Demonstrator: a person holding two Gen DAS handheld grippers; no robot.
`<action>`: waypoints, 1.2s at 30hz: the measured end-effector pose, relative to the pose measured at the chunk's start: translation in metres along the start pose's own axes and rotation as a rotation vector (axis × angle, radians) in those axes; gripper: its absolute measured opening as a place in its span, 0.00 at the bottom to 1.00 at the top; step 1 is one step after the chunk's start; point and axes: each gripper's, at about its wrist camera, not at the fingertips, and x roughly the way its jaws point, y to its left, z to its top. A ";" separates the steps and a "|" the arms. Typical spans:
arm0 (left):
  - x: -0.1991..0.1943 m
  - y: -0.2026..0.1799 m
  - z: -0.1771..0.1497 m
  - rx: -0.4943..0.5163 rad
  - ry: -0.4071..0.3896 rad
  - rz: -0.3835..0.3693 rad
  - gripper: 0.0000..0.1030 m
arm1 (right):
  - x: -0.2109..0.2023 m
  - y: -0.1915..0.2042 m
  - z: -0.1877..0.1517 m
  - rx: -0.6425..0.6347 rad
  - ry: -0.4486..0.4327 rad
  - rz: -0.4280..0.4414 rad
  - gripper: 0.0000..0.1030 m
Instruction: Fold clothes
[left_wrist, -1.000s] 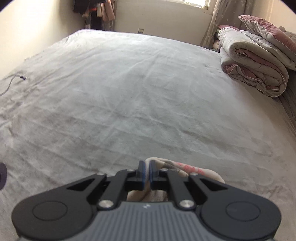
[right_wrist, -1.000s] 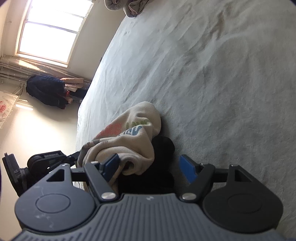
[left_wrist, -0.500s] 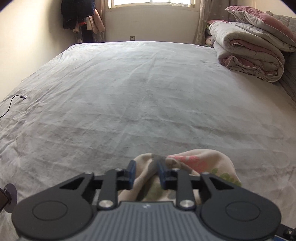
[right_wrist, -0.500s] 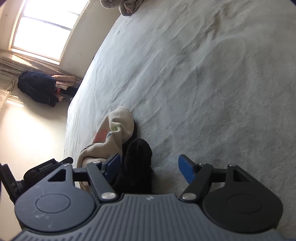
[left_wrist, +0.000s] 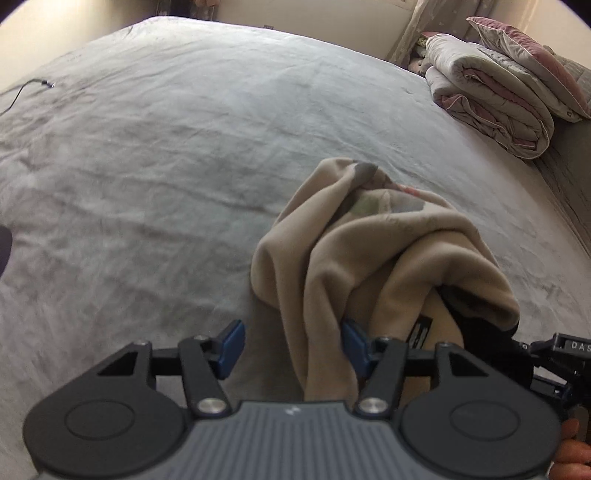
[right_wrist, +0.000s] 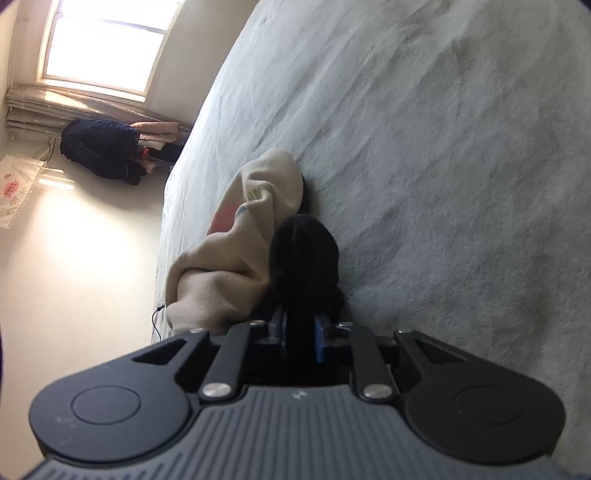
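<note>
A crumpled beige garment (left_wrist: 373, 254) with a coloured print and black parts lies bunched on the grey bed (left_wrist: 155, 155). My left gripper (left_wrist: 291, 345) is open; a fold of the beige cloth hangs between its blue pads, against the right one. In the right wrist view the beige cloth (right_wrist: 236, 254) sits left of a black part of the garment (right_wrist: 303, 254). My right gripper (right_wrist: 301, 338) is shut on that black part. The right gripper's body shows at the left wrist view's right edge (left_wrist: 554, 354).
Folded quilts and a pillow (left_wrist: 509, 92) are stacked at the bed's far right. A cable (left_wrist: 26, 92) lies on the bed's far left. Dark clothes (right_wrist: 103, 147) hang by the window wall. The grey sheet stretches wide ahead.
My left gripper opened, from shut a second ago to wide open now, letting the beige cloth go slack. My right gripper closed, from wide open onto the black part.
</note>
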 end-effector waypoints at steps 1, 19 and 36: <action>0.000 0.005 -0.004 -0.018 -0.001 -0.013 0.58 | -0.003 0.003 0.000 -0.012 -0.003 0.001 0.14; -0.008 0.014 -0.004 -0.061 0.008 -0.111 0.58 | -0.046 0.032 -0.079 -0.279 0.131 -0.139 0.08; 0.019 0.020 0.004 -0.096 0.110 -0.141 0.56 | -0.001 0.088 -0.048 -0.519 -0.022 -0.301 0.54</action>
